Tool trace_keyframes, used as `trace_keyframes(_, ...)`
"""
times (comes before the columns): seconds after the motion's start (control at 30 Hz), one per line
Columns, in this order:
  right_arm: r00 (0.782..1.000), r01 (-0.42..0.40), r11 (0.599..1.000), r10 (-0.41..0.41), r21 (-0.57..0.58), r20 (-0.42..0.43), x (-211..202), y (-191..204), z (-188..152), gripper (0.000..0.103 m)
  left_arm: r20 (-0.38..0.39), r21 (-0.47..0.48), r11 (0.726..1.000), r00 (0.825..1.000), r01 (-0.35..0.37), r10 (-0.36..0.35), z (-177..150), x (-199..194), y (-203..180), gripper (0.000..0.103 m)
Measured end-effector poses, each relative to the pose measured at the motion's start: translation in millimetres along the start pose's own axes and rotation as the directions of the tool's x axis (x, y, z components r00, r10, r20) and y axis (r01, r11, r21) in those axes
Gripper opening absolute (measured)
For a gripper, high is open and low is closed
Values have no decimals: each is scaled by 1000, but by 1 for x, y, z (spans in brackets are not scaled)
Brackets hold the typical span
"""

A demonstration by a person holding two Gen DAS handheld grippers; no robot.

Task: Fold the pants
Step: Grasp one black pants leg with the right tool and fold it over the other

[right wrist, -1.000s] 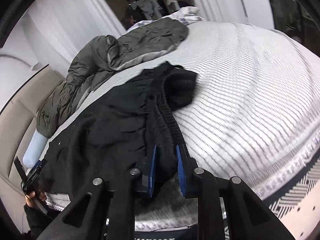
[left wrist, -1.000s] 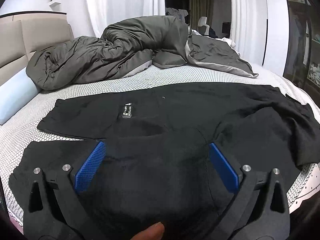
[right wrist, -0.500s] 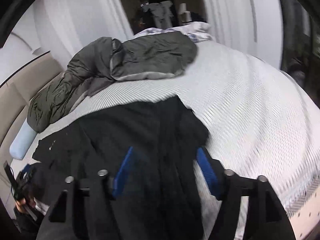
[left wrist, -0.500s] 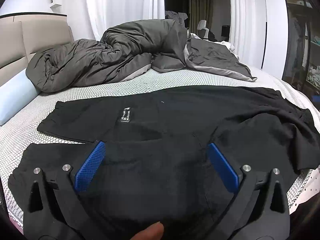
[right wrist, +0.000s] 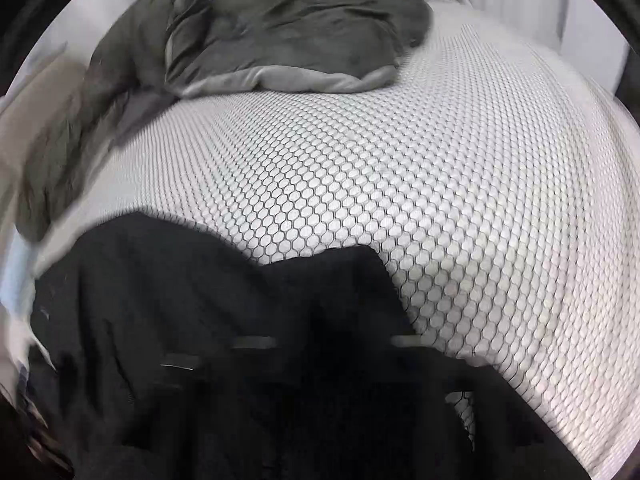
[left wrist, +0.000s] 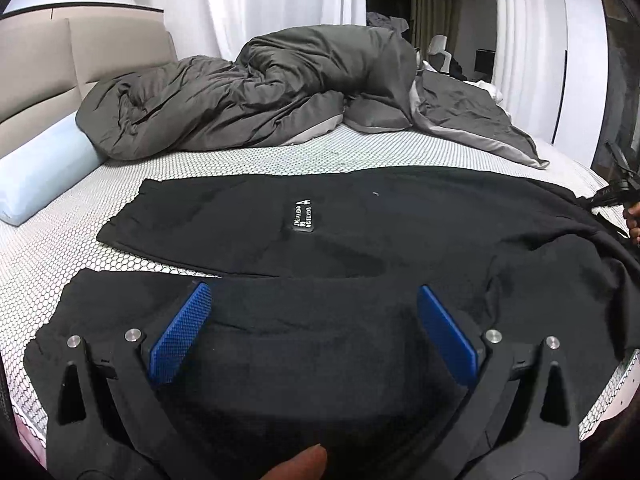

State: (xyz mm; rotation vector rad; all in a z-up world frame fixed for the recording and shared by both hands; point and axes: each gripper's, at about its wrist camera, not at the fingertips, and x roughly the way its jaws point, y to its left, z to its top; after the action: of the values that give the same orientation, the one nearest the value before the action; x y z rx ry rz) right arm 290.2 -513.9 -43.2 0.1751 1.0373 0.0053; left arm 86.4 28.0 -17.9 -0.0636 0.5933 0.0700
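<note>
Black pants with a small white-lettered label lie spread across the bed, both legs running to the left. My left gripper hovers open over the near leg, and nothing sits between its blue pads. My right gripper shows at the far right edge by the waist end, held by a hand. In the right wrist view the right gripper is blurred and dark. Its jaws are closing and stand nearly together, and black cloth is bunched over and between them, hiding the pads.
A crumpled grey duvet is piled at the back of the bed. A pale blue bolster lies against the beige headboard. The honeycomb-patterned mattress lies bare beyond the pants. White curtains hang behind. A thumb shows at the bottom edge.
The right gripper opened wide, swung across the waist end and came nearly together again in the black cloth. It now shows at the right edge of the left view. The left gripper stayed open.
</note>
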Motion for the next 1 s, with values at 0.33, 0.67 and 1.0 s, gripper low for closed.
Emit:
trace_keyframes(0.33, 920, 208, 977, -212, 50, 331, -34, 6, 81, 25, -2, -29, 1000, 1000, -9, 9, 5, 9, 7, 102)
trace_keyframes(0.67, 918, 42, 998, -57, 47, 393, -144, 11, -43, 88, 19, -122, 992, 1000, -16, 18, 3, -15, 39, 102)
trace_keyframes(1.0, 938, -197, 919, 74, 342, 340, -142, -41, -243, 80, 3, -250, 955, 986, -159, 165, -16, -76, 97, 102)
